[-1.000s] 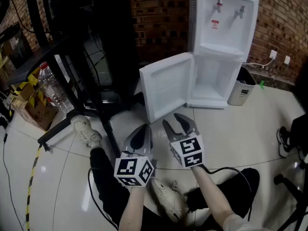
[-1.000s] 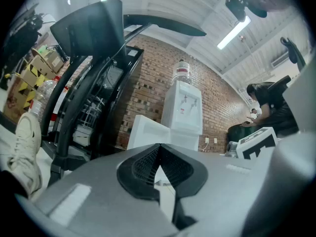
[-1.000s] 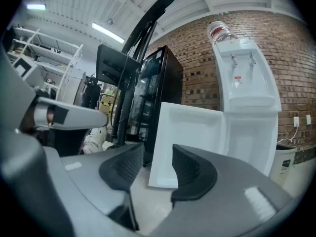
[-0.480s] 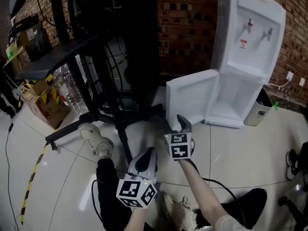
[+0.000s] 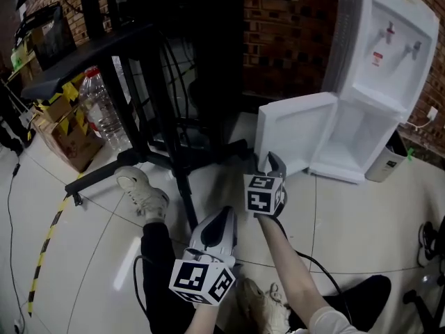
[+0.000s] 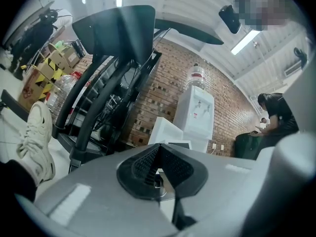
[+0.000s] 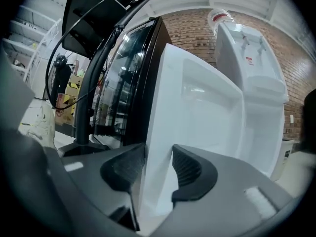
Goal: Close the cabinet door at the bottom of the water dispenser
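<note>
Brick wall (image 5: 292,26) backs the water dispenser (image 5: 389,54), whose bottom cabinet door (image 5: 295,134) stands open. Our right claw (image 5: 272,161) is closing around its free edge; our left claw (image 5: 224,214) is pinched together, empty.

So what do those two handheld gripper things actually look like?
Both are grey plastic with two curved jaws lined with ribbed black pads. The left gripper and right gripper each carry a white cube printed with black square markers. A black cable trails beside the right forearm; both forearms are bare. The right one's jaws are closing, the cabinet door's edge between them.
</note>
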A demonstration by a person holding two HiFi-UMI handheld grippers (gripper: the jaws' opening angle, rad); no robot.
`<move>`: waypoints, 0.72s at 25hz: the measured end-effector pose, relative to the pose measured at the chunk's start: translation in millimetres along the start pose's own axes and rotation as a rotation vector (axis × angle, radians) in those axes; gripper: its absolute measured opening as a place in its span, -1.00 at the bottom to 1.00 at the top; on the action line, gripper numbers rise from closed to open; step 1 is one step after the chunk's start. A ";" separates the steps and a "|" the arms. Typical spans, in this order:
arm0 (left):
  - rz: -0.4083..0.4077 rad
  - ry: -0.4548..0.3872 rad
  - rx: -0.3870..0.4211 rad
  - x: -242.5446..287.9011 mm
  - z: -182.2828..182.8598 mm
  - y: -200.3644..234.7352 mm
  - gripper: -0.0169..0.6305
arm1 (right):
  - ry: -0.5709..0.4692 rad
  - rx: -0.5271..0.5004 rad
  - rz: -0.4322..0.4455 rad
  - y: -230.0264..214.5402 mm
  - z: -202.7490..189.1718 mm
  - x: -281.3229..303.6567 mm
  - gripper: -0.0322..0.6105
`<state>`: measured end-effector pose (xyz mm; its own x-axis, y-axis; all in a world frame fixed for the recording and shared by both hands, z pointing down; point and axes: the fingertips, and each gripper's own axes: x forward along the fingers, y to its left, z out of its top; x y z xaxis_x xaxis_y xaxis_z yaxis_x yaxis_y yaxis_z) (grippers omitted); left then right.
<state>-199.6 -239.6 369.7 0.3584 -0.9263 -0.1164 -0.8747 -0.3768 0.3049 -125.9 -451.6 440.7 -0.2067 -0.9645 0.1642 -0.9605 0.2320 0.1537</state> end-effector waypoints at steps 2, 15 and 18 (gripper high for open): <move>0.000 0.010 0.001 -1.7 -4.4 2.5 -0.90 | -0.005 -0.004 -0.006 0.8 -0.8 -0.9 -0.39; 0.008 0.052 0.022 4.9 -32.8 6.7 -0.90 | -0.023 -0.057 0.003 -12.1 -9.8 -46.6 -0.36; 0.020 0.060 0.024 13.6 -38.7 5.8 -0.90 | -0.027 -0.059 -0.022 -21.2 -14.6 -64.5 -0.35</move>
<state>-187.2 -254.1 406.5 0.3593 -0.9316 -0.0539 -0.8891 -0.3593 0.2835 -89.5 -392.4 441.0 -0.1916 -0.9723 0.1338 -0.9522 0.2172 0.2146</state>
